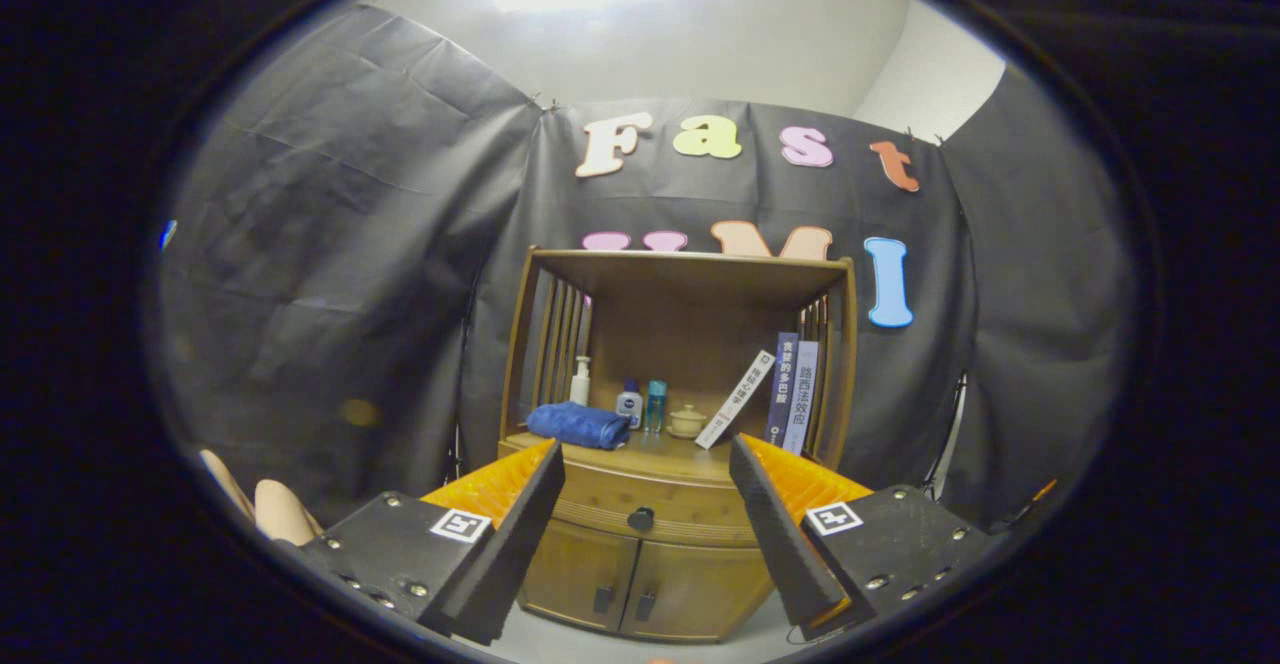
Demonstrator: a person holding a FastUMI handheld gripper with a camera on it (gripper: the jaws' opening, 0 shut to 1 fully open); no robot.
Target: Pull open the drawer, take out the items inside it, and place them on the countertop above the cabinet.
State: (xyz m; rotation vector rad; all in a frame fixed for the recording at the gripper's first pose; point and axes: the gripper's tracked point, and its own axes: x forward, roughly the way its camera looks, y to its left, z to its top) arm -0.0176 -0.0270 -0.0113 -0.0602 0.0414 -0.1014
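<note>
Gripper (pixel 645 464) hovering well short of brown wooden cabinet (pixel 650 574), jaws standing wide apart, gripping nothing. Wooden drawer (pixel 600 502) with dark round knob (pixel 641 519) sitting shut between fingers (contents hidden). Countertop (pixel 655 452) above carrying folded blue towel (pixel 578 425), white pump bottle (pixel 580 382), two small bottles, lidded cream jar (pixel 686 422), leaning books (pixel 790 394).

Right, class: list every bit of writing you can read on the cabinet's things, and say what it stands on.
"贪婪的多巴胺": spine of the dark book
"路西法效应": spine of the pale book
Blurred: leaning white book
Too small: bottles
No words: tool, open, drawer knob beyond its fingers
</note>
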